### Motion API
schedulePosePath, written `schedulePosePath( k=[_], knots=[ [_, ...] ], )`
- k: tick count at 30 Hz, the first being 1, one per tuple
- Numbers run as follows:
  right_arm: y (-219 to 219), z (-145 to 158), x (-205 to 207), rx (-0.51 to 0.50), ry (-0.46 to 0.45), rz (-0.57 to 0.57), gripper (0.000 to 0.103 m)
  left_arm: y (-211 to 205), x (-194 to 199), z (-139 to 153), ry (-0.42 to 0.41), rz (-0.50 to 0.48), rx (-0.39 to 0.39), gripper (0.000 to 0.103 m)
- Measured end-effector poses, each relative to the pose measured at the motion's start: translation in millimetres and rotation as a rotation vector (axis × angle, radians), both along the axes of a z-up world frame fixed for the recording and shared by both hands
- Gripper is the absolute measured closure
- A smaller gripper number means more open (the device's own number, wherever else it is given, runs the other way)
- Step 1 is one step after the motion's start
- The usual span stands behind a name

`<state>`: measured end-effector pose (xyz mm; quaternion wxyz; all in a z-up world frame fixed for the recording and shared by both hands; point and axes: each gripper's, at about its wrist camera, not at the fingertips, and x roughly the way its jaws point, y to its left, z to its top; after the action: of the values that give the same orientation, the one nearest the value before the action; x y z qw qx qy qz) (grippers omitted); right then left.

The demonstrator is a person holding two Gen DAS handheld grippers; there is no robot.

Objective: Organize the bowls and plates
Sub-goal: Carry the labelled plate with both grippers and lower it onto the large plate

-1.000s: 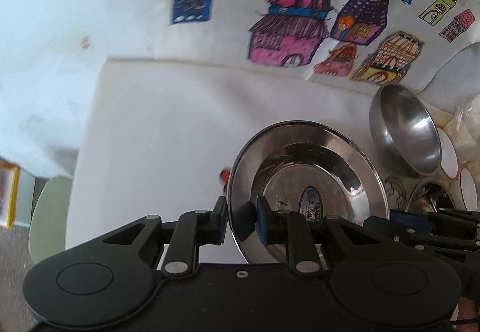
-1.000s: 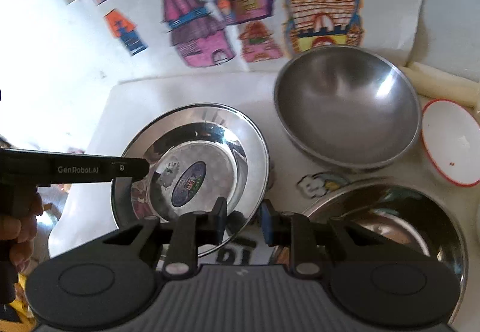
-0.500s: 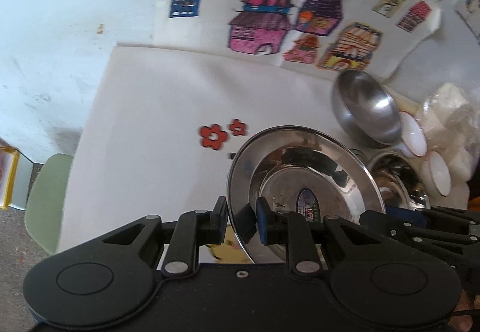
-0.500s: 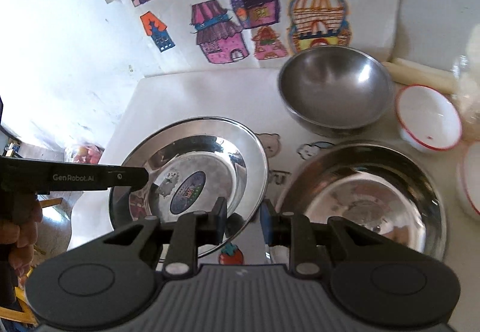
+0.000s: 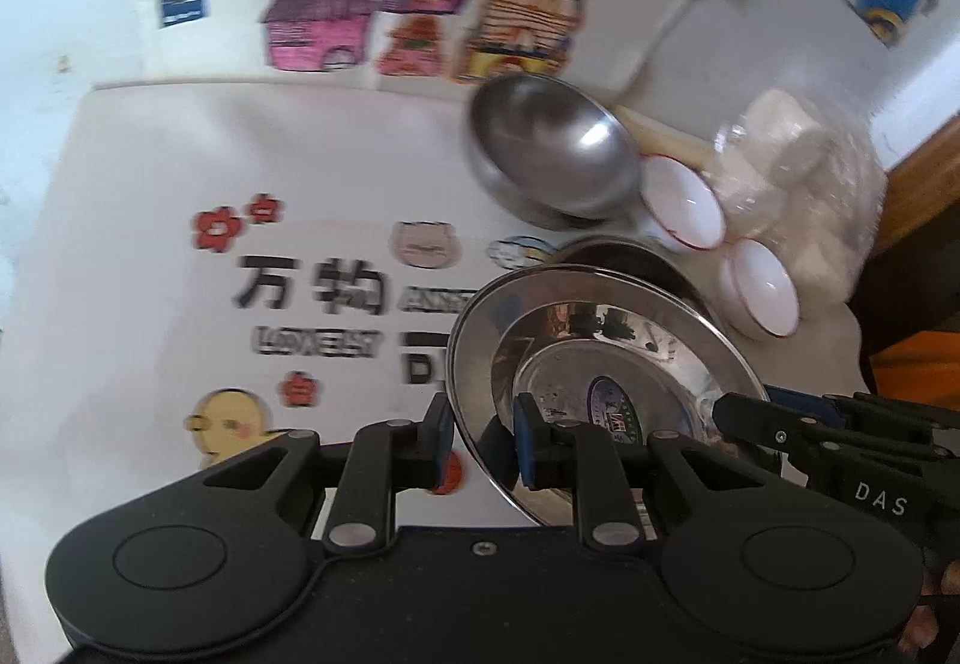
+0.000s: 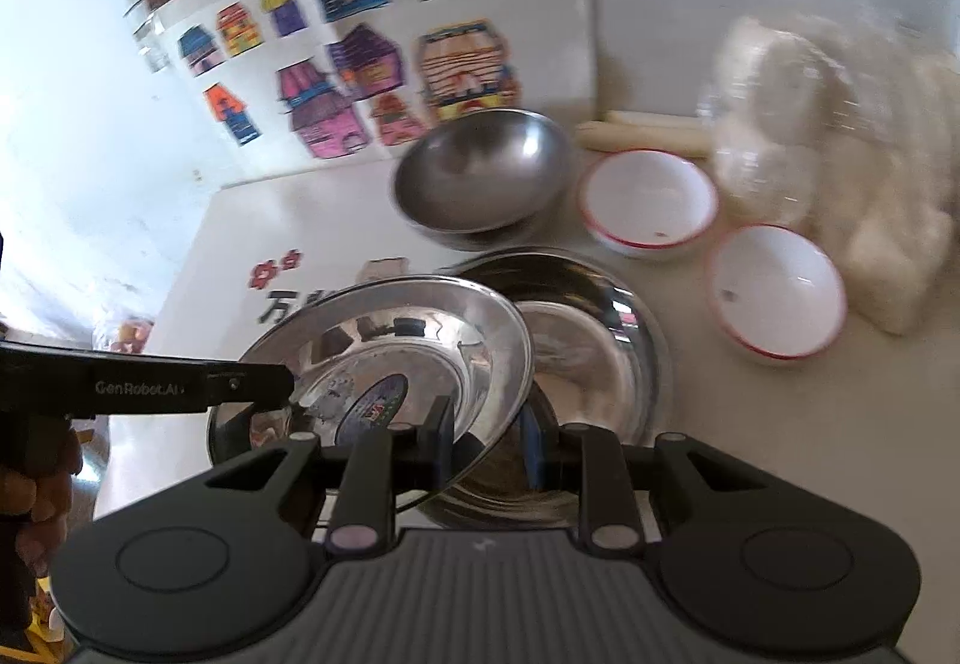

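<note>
Left wrist view shows our left gripper (image 5: pixel 480 433) and right gripper (image 6: pixel 486 439) each clamped narrow on opposite rims of the steel plate (image 5: pixel 600 364), lifted at lower centre over a wide steel basin (image 6: pixel 594 340), with a steel bowl (image 5: pixel 552 148) beyond.

You had two matte black grippers: the left gripper (image 5: pixel 479 439) with blue pads, silver pivot screws and round side discs, the right gripper (image 6: pixel 485 439) with a ribbed grey top — white "DAS" and "GenRobot.AI" lettering showed on the arms.
</note>
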<state>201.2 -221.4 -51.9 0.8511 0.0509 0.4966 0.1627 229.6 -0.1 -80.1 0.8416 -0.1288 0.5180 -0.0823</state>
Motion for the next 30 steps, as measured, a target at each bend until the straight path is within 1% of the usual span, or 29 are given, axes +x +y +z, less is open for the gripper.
schedulePosePath(
  k=[6, 15, 21, 30],
  knots=[
    [-33, -1, -6, -0.007, 0.007, -0.034, 0.076, -32, 2, -1, 0.001, -0.031, 0.002, 0.081],
    [-63, -7, -6, -0.006, 0.024, -0.038, 0.076, -61, 6, -3, 0.007, -0.036, 0.01, 0.081],
    [-73, -10, -2, -0.005, 0.031, -0.023, 0.076, -68, 7, -5, 0.008, -0.023, 0.019, 0.081],
    [-70, -12, 8, 0.0, 0.031, 0.014, 0.076, -65, 10, -7, 0.008, 0.012, 0.035, 0.081]
  ],
)
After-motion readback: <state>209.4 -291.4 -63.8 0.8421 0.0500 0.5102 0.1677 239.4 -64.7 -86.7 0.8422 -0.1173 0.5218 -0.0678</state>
